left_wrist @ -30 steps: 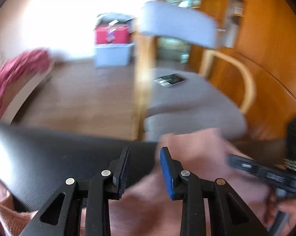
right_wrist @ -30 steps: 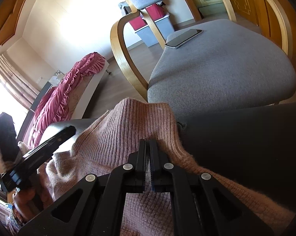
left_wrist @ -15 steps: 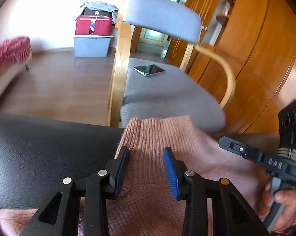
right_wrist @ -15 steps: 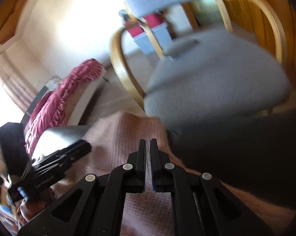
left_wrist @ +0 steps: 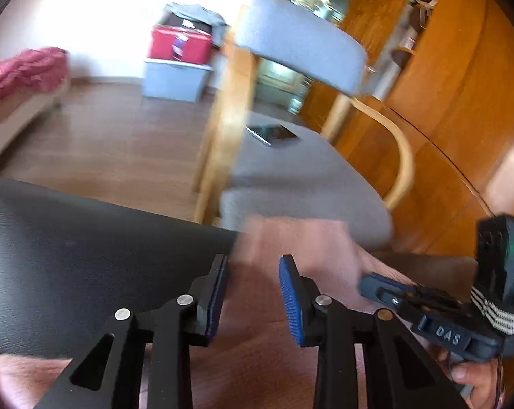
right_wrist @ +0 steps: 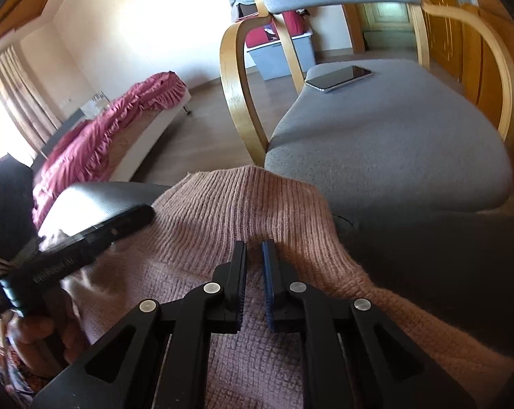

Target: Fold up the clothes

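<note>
Since the sweater [right_wrist: 222, 218] is soft, limp knit, I would pinch its ribbed hem; my left hand-held gripper [left_wrist: 253, 293] is closing, part-open and empty, and my right hand-held gripper [right_wrist: 255, 272] stands barely ajar, empty.

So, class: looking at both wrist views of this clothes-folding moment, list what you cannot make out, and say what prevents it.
- Pink ribbed knit sweater: its full shape; the lower edge of both views cuts it off and the grippers cover it.
- Sweater's far hem, left wrist view: smeared by motion blur.
- Left gripper: whether the closing jaws touch the knit; blur.
- Dark flat phone on the grey chair seat: its screen; too small.
- Person's right hand: cut off at the corner.
</note>
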`<state>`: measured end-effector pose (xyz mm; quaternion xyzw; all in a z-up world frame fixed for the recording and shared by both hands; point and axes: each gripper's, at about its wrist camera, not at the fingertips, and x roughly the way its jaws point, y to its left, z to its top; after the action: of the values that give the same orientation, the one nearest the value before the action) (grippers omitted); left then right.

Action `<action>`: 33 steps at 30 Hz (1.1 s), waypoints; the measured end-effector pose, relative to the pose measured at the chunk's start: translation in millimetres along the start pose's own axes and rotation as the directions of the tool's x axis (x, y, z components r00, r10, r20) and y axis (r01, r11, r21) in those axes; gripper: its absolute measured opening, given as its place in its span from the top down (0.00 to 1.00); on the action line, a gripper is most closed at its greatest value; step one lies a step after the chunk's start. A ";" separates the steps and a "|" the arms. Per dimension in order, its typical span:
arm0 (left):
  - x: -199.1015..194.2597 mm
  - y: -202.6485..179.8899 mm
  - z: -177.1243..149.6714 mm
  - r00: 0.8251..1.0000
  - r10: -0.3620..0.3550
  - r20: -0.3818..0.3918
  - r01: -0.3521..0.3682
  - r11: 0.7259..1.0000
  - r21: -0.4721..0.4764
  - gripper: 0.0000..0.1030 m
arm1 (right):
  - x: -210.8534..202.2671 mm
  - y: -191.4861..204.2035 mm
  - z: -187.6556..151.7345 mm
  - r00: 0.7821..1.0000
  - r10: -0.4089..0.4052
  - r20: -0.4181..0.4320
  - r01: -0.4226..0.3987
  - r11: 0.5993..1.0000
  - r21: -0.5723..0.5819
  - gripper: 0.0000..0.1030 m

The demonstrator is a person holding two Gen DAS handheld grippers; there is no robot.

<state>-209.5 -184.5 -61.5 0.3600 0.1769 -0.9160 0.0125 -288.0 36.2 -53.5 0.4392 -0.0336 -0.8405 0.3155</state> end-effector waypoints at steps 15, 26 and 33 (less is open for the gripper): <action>-48.5 2.3 -55.9 0.992 0.099 -0.078 -0.083 0.978 0.193 0.69 | 0.7 -2.7 -0.3 1.000 0.030 0.003 -0.031 0.999 0.031 0.91; -50.8 25.1 -54.9 0.996 -0.034 -0.078 0.041 0.995 0.087 0.66 | -51.0 37.0 -18.7 0.995 0.072 0.071 -0.069 0.997 -0.038 0.54; -50.3 20.5 -53.1 0.996 -0.014 -0.086 0.025 0.992 0.123 0.65 | -33.4 45.6 -47.9 0.995 -0.098 0.007 0.098 0.990 -0.097 0.57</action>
<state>-134.3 -191.3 -70.5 0.3971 0.1234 -0.9091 -0.0265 -215.0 29.1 -43.7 0.4233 0.0287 -0.8561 0.2951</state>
